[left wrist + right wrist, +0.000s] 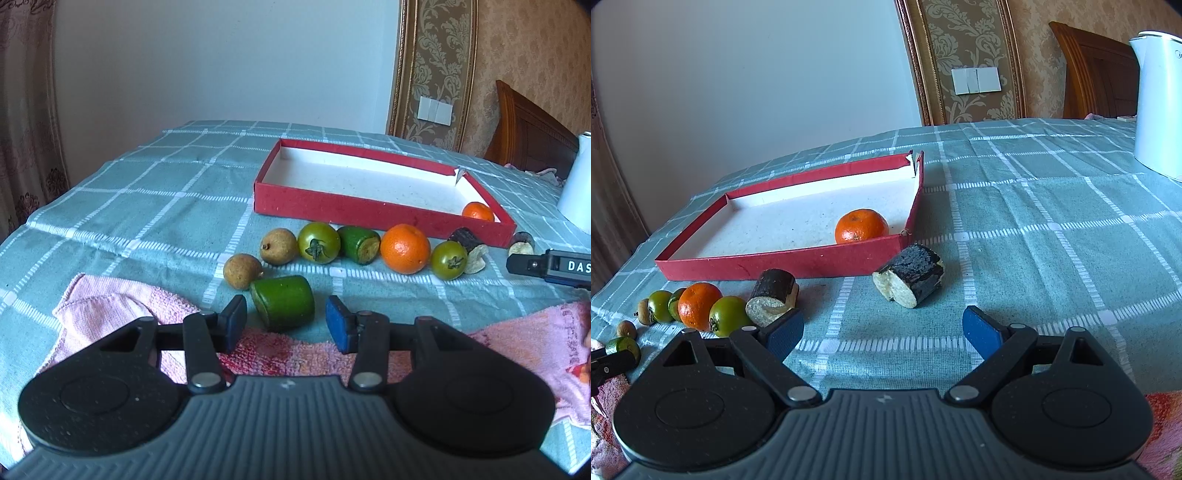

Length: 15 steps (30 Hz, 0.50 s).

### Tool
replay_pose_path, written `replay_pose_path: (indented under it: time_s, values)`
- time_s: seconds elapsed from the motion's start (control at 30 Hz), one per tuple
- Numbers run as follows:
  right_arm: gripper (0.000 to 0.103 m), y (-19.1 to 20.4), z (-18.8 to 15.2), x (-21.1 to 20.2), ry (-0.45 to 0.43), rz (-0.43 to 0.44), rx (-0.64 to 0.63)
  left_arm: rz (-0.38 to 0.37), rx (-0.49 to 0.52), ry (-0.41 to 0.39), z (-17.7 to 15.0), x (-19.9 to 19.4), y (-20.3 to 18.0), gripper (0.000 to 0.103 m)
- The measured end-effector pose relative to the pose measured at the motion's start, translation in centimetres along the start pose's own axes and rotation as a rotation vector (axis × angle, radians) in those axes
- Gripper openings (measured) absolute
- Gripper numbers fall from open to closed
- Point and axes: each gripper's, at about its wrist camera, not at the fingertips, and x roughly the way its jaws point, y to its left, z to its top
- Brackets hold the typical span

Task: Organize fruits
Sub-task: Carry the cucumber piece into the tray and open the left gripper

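A red box (314, 201) (775, 260) with a white floor holds one orange (477, 212) (861, 225) in its near right corner. In front of it lie two brown fruits (277, 246), two green tomatoes (318, 242), a second orange (405, 248) (699, 305), a green cut piece (359, 244) and two dark cut pieces (910, 280) (772, 297). My left gripper (286, 326) is open, with another green cut piece (282, 307) just ahead between its fingers. My right gripper (882, 332) is open and empty, just short of the dark pieces.
A checked teal cloth (147, 206) covers the table. Pink towels (110, 314) (535, 343) lie at the near edge under the grippers. A white kettle (1158, 99) stands at the far right. A wooden headboard (528, 129) is behind the table.
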Motion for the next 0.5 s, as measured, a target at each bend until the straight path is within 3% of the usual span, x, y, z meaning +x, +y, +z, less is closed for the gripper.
replay_pose_path:
  time_s: [0.1,0.17,0.37,0.5]
  values:
    - [0.093,0.0,0.0,0.0,-0.001,0.002,0.002,0.007,-0.017,-0.002,-0.1,0.2,0.0,0.042]
    - [0.093,0.0,0.0,0.0,-0.001,0.003,0.003,0.009,-0.022,-0.007,0.0,0.1,-0.1,0.032]
    - [0.094,-0.1,0.0,0.0,-0.002,0.004,0.005,0.018,-0.012,-0.023,0.3,-0.6,-0.5,0.024]
    - [0.094,-0.1,0.0,-0.1,-0.002,0.004,0.006,0.008,0.024,-0.063,1.3,-1.3,-1.7,0.024]
